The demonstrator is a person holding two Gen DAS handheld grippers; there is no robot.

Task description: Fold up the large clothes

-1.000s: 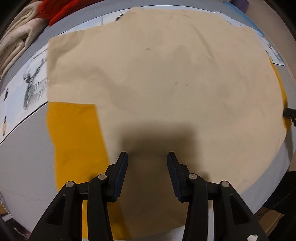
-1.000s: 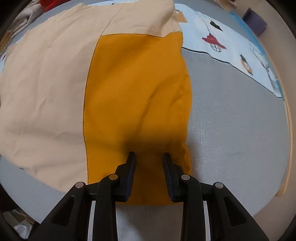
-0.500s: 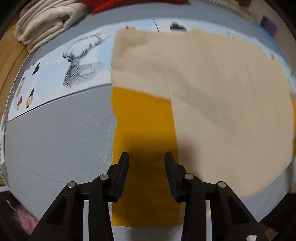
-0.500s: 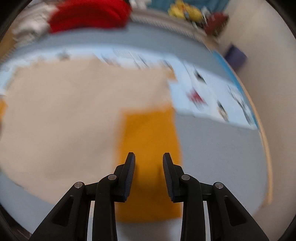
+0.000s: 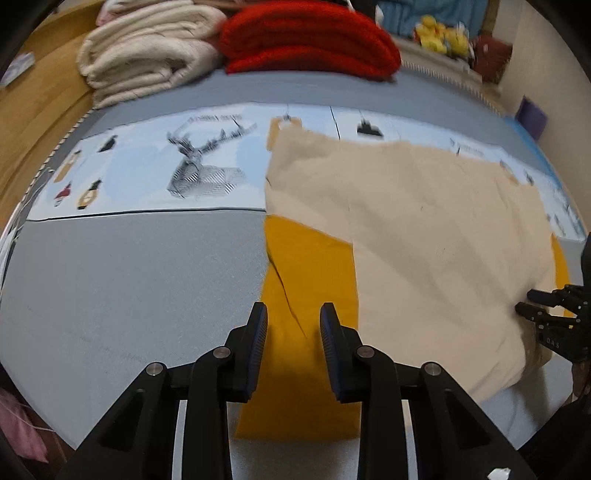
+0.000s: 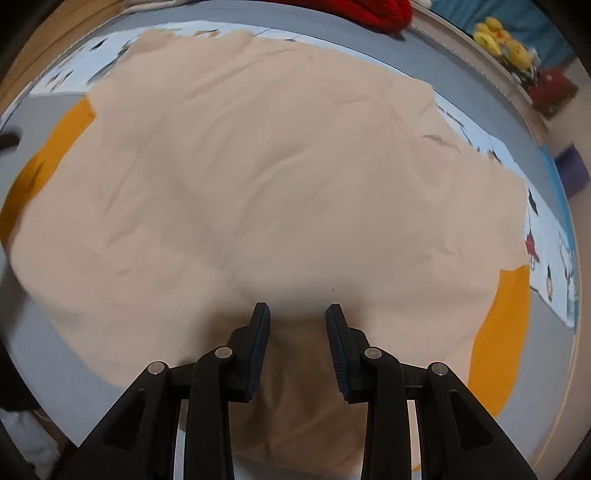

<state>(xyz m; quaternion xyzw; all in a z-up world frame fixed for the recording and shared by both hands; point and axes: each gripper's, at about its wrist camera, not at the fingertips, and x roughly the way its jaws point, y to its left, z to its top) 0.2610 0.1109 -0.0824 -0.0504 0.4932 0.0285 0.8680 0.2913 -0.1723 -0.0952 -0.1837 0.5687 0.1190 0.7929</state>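
Observation:
A large beige garment (image 5: 424, 229) with orange sleeve panels lies spread flat on the grey bed surface (image 5: 129, 277). In the left wrist view, my left gripper (image 5: 293, 317) is open and empty above the left orange sleeve (image 5: 306, 280). My right gripper (image 5: 532, 306) shows at that view's right edge, over the beige cloth. In the right wrist view, my right gripper (image 6: 297, 319) is open and empty over the beige body (image 6: 277, 177), with orange sleeves at the far left (image 6: 48, 151) and right (image 6: 502, 332).
Folded cream blankets (image 5: 147, 48) and a red blanket (image 5: 310, 40) are stacked at the back. A printed light-blue sheet (image 5: 166, 170) lies under the garment's far edge. Yellow plush toys (image 5: 439, 35) sit on a shelf behind. The bed's front edge is near both grippers.
My left gripper has swung left, from over the beige body to over the left orange sleeve. My right gripper has swung left, from over the right orange sleeve to over the beige body. Both stay open.

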